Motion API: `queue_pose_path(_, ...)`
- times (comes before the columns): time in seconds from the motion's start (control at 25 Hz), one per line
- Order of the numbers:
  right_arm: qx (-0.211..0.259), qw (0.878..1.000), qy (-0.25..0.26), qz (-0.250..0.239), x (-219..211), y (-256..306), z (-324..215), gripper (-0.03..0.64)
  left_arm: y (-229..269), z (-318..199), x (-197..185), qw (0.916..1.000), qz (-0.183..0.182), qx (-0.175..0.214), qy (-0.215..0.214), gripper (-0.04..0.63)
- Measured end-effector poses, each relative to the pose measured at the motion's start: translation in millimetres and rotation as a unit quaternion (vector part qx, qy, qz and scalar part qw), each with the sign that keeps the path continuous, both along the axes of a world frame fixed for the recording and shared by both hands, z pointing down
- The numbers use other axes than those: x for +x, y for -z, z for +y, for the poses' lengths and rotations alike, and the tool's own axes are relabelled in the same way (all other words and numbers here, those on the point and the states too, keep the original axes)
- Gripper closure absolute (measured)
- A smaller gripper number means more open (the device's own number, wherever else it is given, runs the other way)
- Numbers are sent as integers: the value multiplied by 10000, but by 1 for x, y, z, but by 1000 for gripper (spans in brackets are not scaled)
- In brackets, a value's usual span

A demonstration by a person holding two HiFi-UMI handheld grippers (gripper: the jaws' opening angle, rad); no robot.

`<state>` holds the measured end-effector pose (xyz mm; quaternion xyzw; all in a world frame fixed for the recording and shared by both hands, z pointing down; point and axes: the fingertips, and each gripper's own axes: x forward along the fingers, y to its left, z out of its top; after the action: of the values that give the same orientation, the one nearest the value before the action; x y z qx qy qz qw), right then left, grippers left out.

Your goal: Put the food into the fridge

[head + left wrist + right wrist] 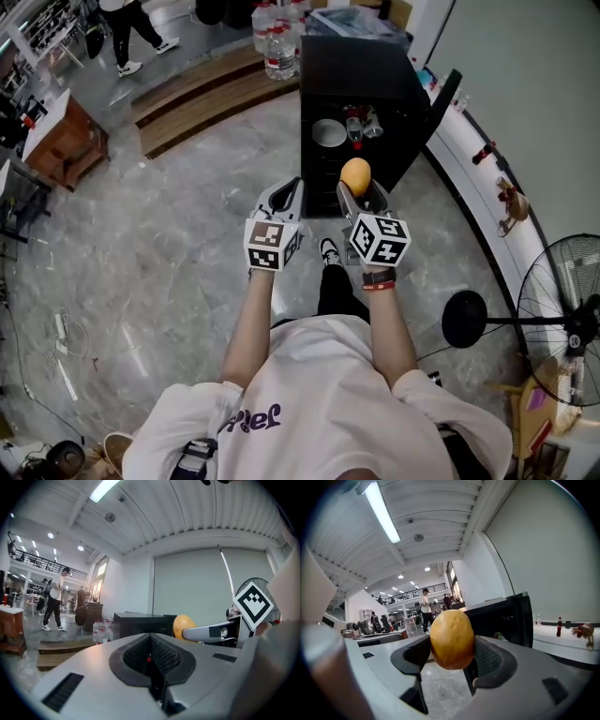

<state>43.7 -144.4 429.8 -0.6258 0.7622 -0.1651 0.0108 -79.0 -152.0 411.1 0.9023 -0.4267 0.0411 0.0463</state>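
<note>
My right gripper (357,184) is shut on a round yellow-orange fruit (355,175), which fills the gap between its pads in the right gripper view (452,639). It hangs just in front of the small black fridge (352,70), whose door (442,101) stands open to the right. A plate (329,133) and small bottles (360,127) show on the fridge's shelf. My left gripper (284,196) is beside the right one, shut with nothing in it (152,660). The fruit (183,624) also shows in the left gripper view, at the right.
Large water bottles (278,37) stand behind the fridge on a wooden step (202,98). A standing fan (567,323) is at the right, by a curved white ledge (483,206) with small items. A person (131,28) walks at the far left. Wooden furniture (64,141) stands left.
</note>
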Motion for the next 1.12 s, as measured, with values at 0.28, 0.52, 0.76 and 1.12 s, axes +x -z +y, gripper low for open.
queue_pose_path(0.28,-126,9998,67,107,19,-41,-70,308,-35,-64,24,10000,23,-46,53,575)
queue_pose_path(0.52,-369,9990,172,-204,31,-75,-107,310,-67,-98,38,9996,-104,-268,73,577)
queue_pose_path(0.76,-476,9979,438,-40,38,-104,-138,310,-88,-128,44,9991,35,-372,178,577)
queue_pose_path(1.12,-840,9957,328,201,48,-152,-173,310,-112,-160,49,9989,48,-431,203,577)
